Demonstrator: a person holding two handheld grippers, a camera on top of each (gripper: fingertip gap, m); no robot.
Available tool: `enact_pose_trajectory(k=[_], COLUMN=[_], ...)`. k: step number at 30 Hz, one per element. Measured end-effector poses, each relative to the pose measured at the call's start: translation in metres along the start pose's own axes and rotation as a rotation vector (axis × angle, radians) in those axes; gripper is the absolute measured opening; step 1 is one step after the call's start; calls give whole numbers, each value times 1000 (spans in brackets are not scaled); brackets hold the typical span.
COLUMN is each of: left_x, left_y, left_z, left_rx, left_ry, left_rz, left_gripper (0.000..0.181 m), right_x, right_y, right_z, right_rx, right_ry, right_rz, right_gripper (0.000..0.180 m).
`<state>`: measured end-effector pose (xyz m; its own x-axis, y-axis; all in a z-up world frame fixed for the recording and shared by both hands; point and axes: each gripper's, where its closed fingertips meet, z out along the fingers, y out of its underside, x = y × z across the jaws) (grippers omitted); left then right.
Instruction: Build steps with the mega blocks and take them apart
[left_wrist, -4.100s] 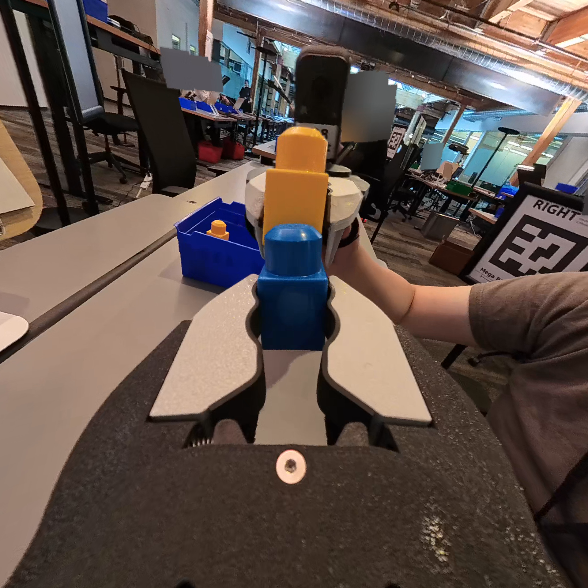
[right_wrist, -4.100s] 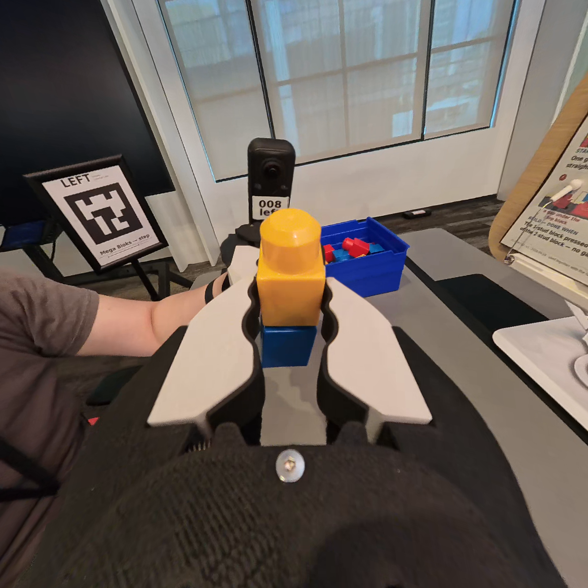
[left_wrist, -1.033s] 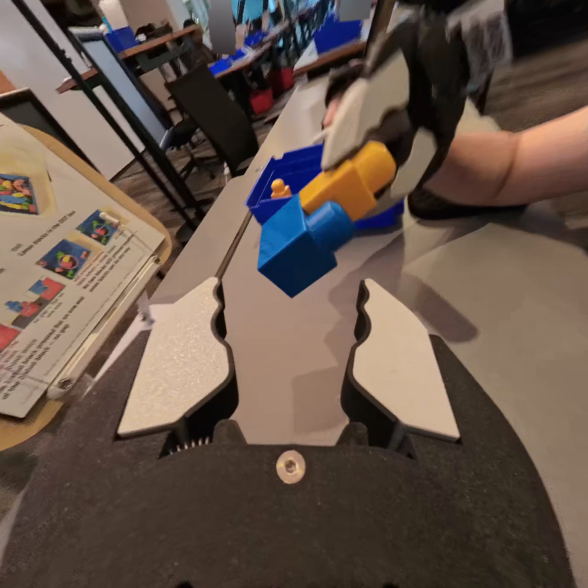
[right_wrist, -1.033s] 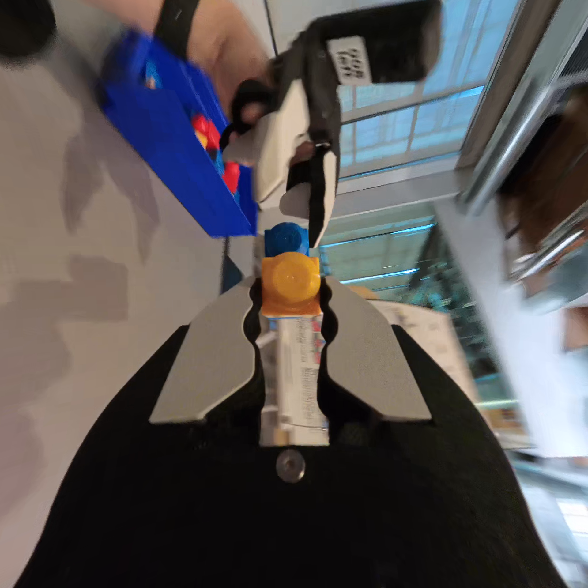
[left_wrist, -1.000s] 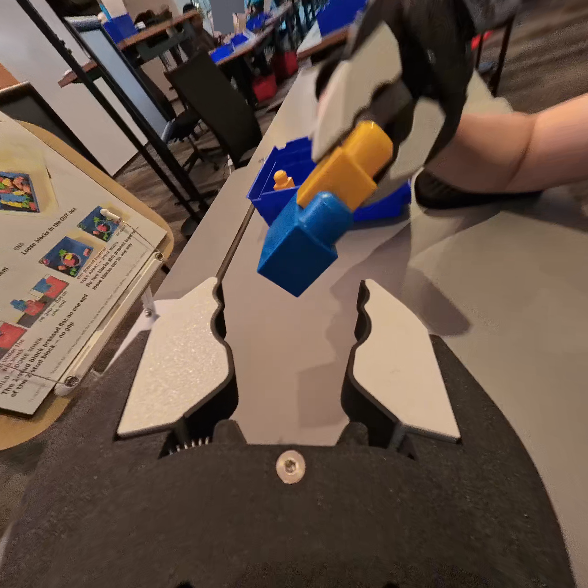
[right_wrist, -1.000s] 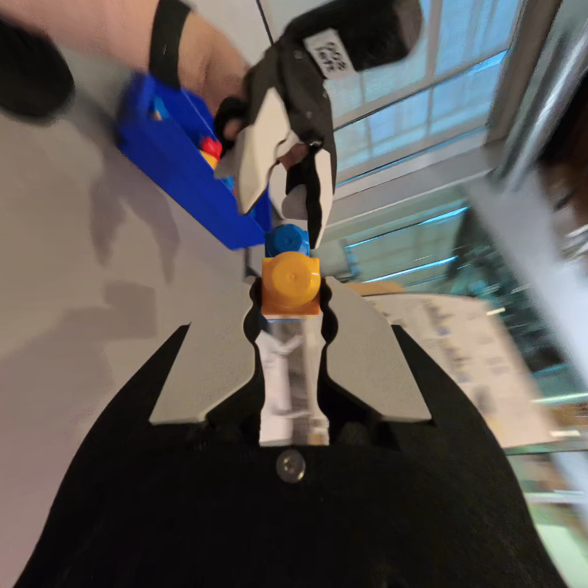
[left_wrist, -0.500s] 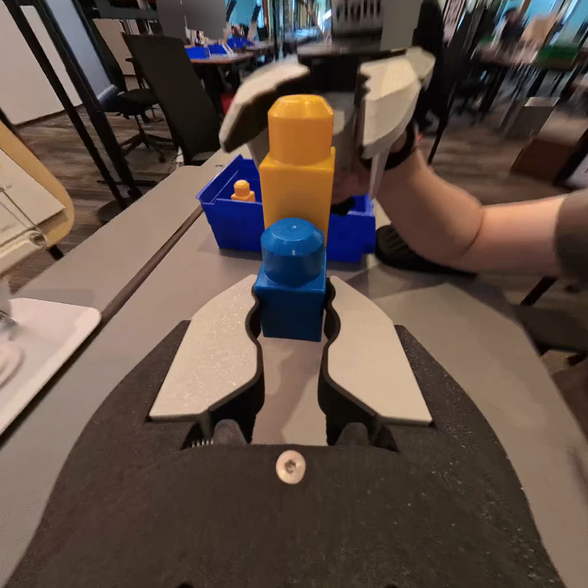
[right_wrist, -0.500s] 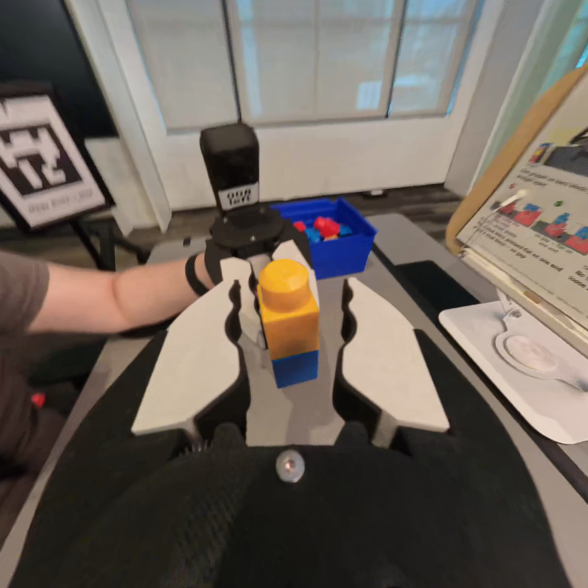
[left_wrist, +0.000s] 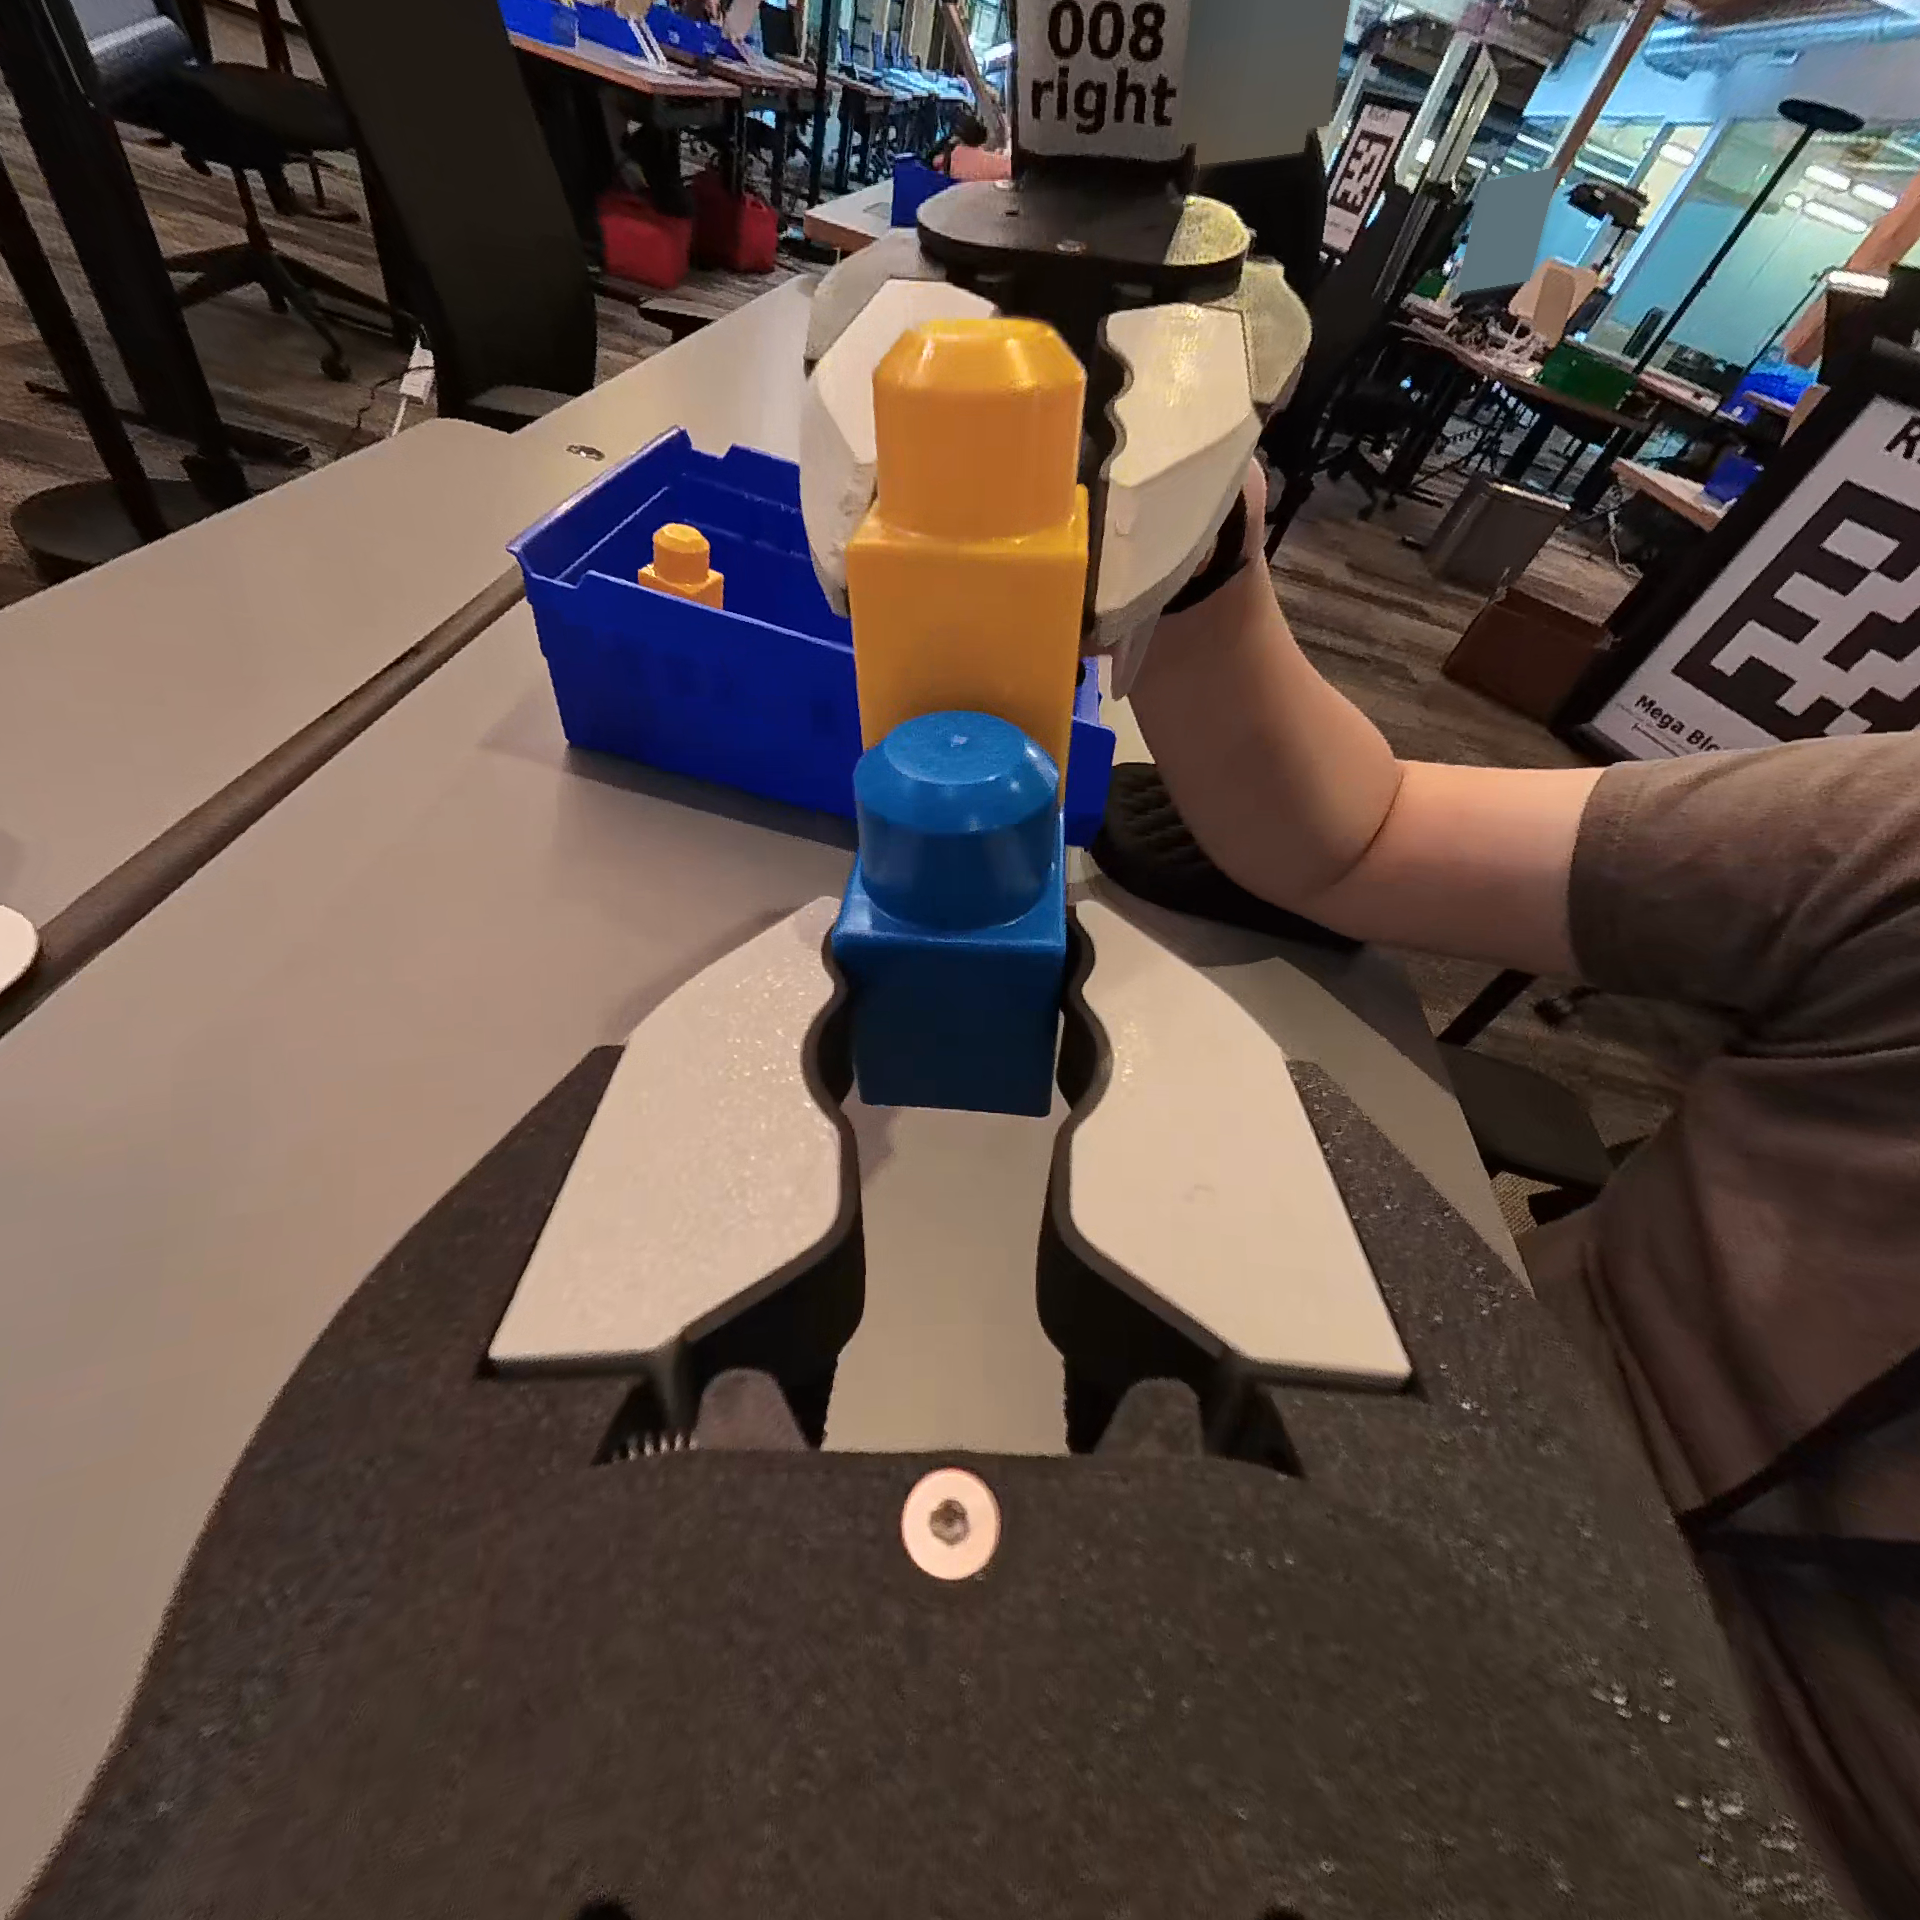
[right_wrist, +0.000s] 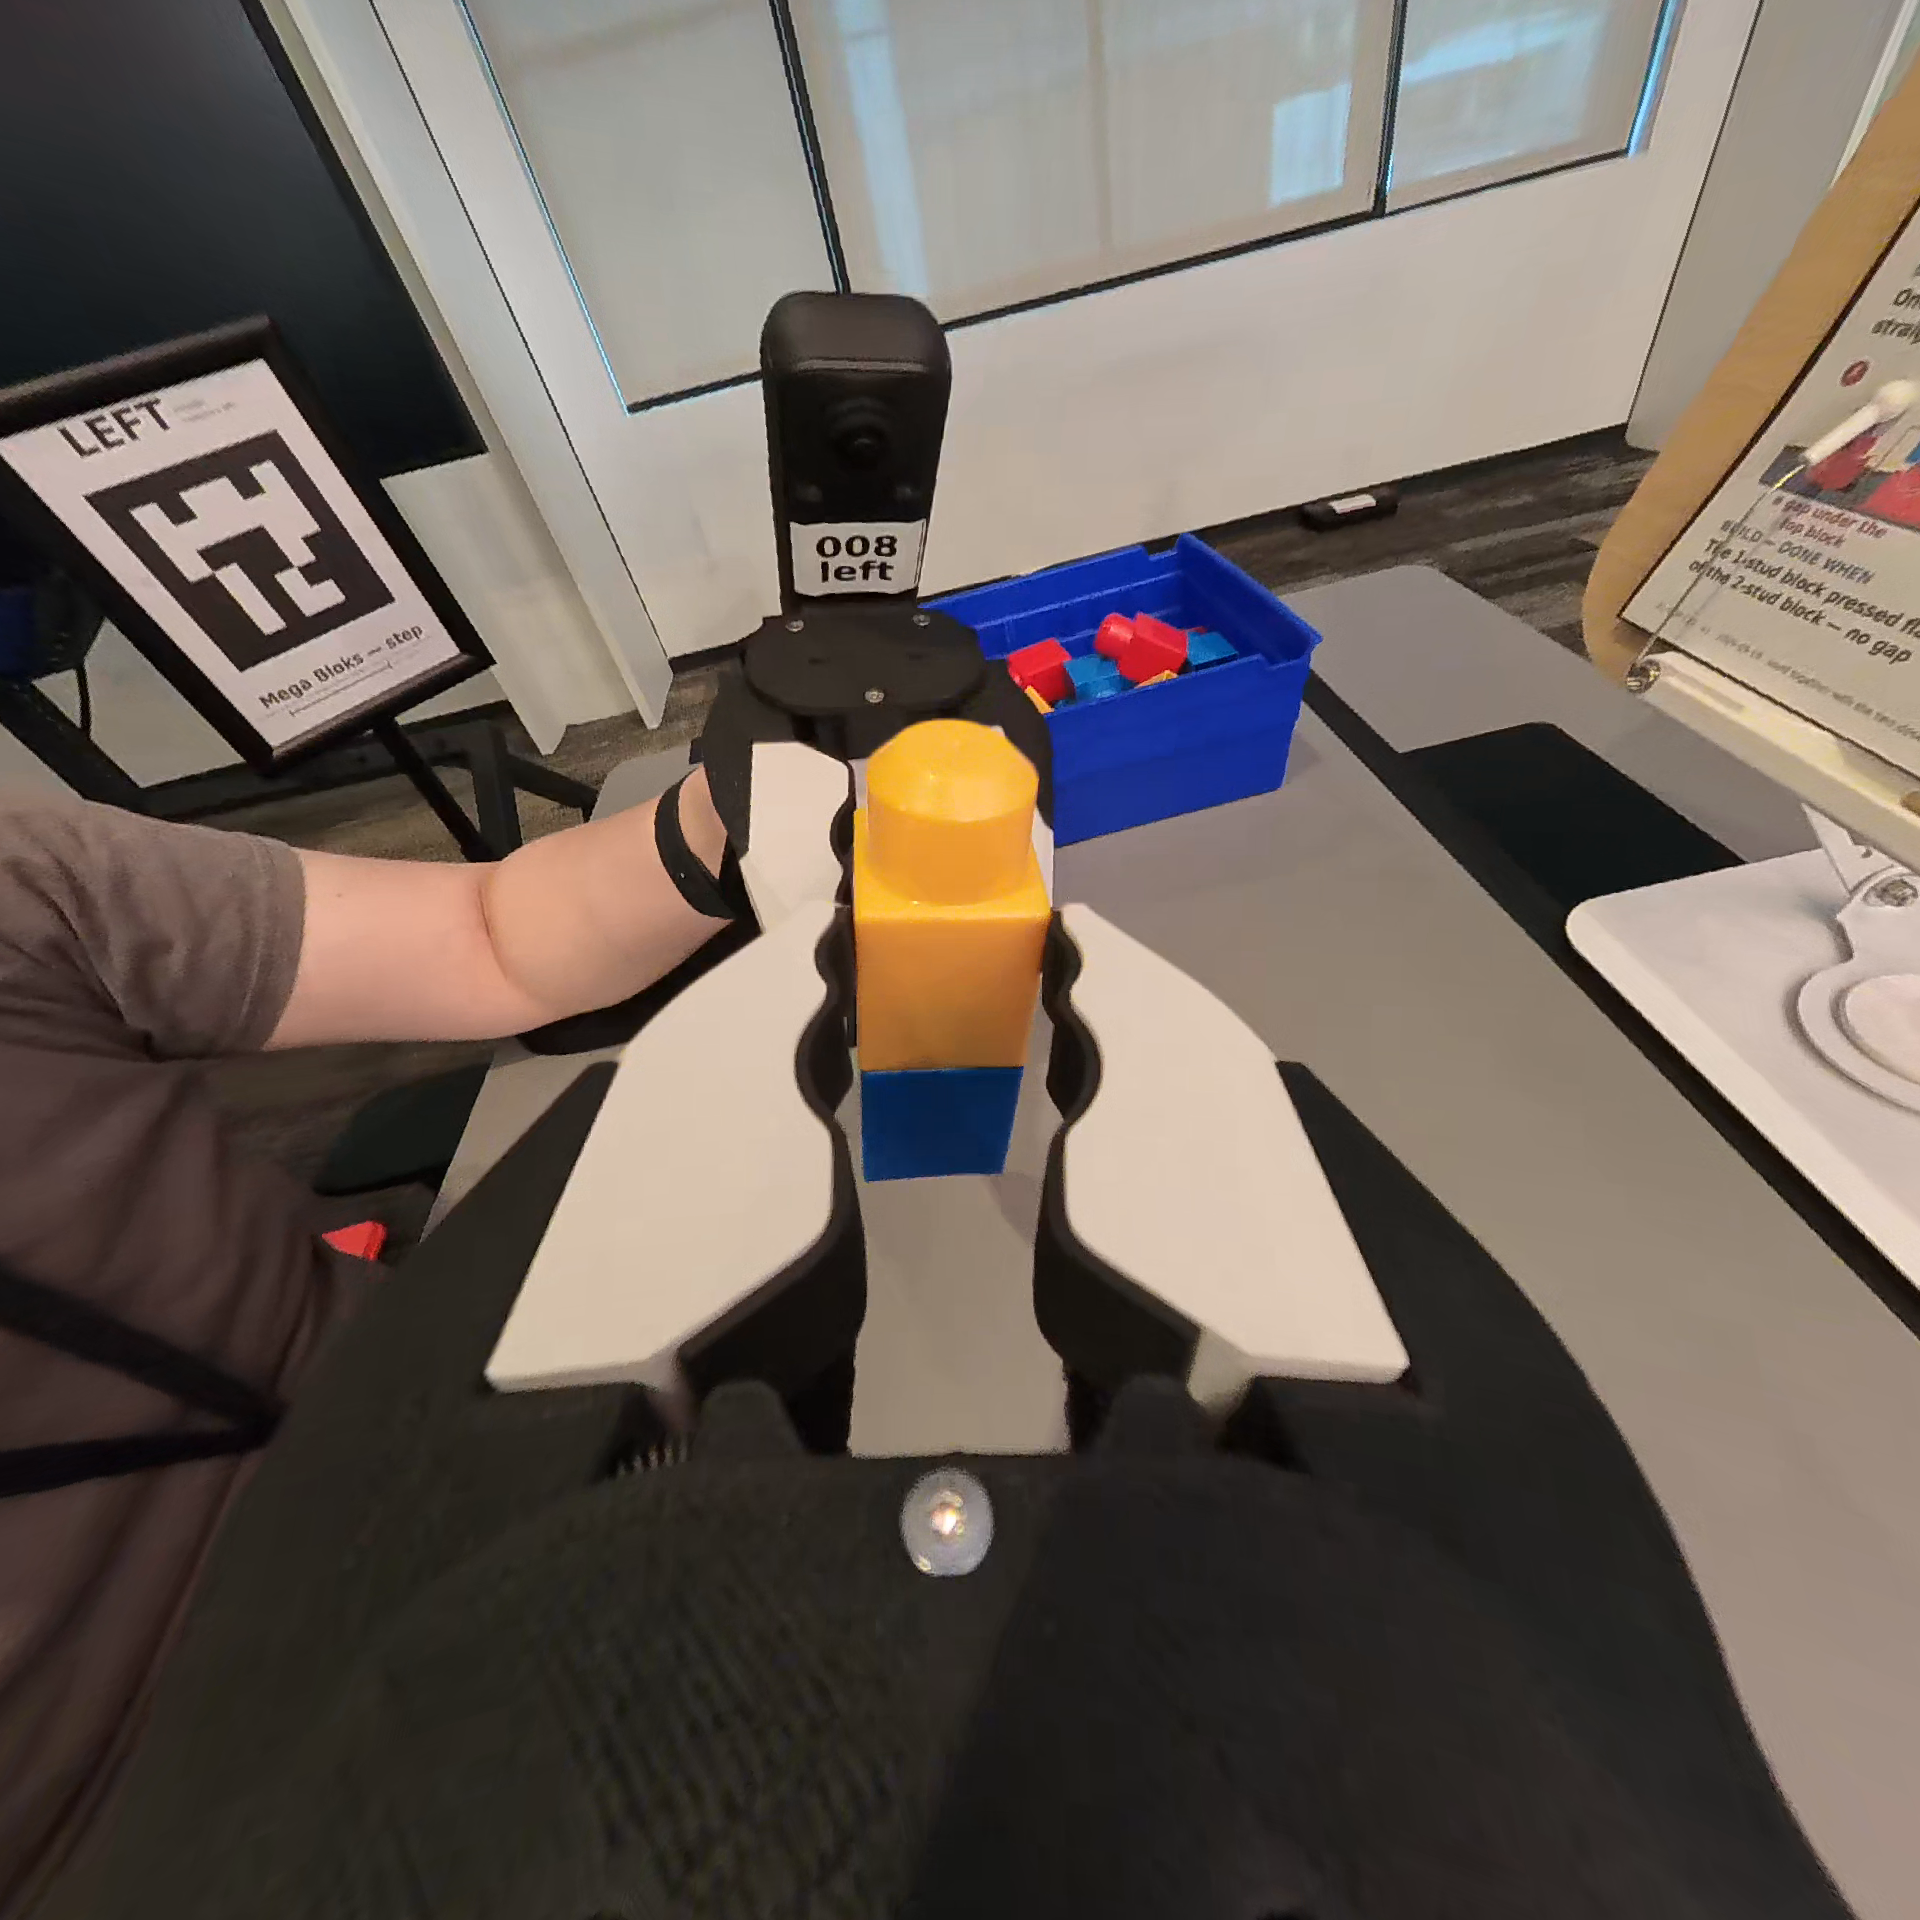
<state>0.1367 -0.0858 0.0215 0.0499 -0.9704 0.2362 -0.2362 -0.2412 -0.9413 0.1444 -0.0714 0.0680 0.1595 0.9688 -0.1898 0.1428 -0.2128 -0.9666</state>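
Note:
A yellow one-stud block (left_wrist: 971, 582) is pressed onto the far stud of a blue two-stud block (left_wrist: 951, 997), making a step that stands upright over the grey table (left_wrist: 364, 987). My left gripper (left_wrist: 951, 935) is shut on the blue block's near end. My right gripper (right_wrist: 945, 925) is shut on the yellow block (right_wrist: 945, 977), with the blue block (right_wrist: 935, 1122) showing below it. The two grippers face each other across the stack. The right gripper (left_wrist: 997, 436) shows behind the yellow block in the left wrist view. The left gripper's fingers (right_wrist: 790, 831) show behind the stack in the right wrist view.
A blue bin (left_wrist: 665, 665) holding one small yellow block stands beyond the stack. Another blue bin (right_wrist: 1164, 748) holds red and blue blocks. An instruction board (right_wrist: 1766, 582) on a white base (right_wrist: 1714, 987) stands at one table edge. The person's forearm (left_wrist: 1278, 810) lies alongside. The left gripper's tips are roughly 5 cm from the right gripper's.
One second ago my right gripper held the stack tilted in the air and my left was open. The stack came upright, my left shut on the blue block, and my right reopened and shut on the yellow block.

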Motion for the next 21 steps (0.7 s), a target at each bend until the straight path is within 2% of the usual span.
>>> enact_pose_trajectory(k=[7, 9, 10, 14, 18, 21], left_x=[-1, -3, -3, 3, 4, 4], left_y=[-1, 4, 7, 11, 15, 10], left_z=[1, 2, 2, 8, 11, 10], left_rx=[-14, -55, -74, -99, -125, -89], left_ry=[-25, -55, -62, -38, -47, -57], left_rz=[15, 48, 68, 86, 111, 140], left_gripper=[36, 36, 36, 36, 36, 39], right_x=[2, 4, 4, 1, -3, -5], right_y=[6, 7, 6, 11, 24, 28], right_z=[-6, -12, -15, -20, -19, -22], right_rx=[-80, -111, -119, -174, -264, -311], right_ry=[24, 65, 75, 82, 61, 67], right_rz=[-14, -56, -68, -68, -97, -129], right_gripper=[37, 50, 50, 48, 36, 35])
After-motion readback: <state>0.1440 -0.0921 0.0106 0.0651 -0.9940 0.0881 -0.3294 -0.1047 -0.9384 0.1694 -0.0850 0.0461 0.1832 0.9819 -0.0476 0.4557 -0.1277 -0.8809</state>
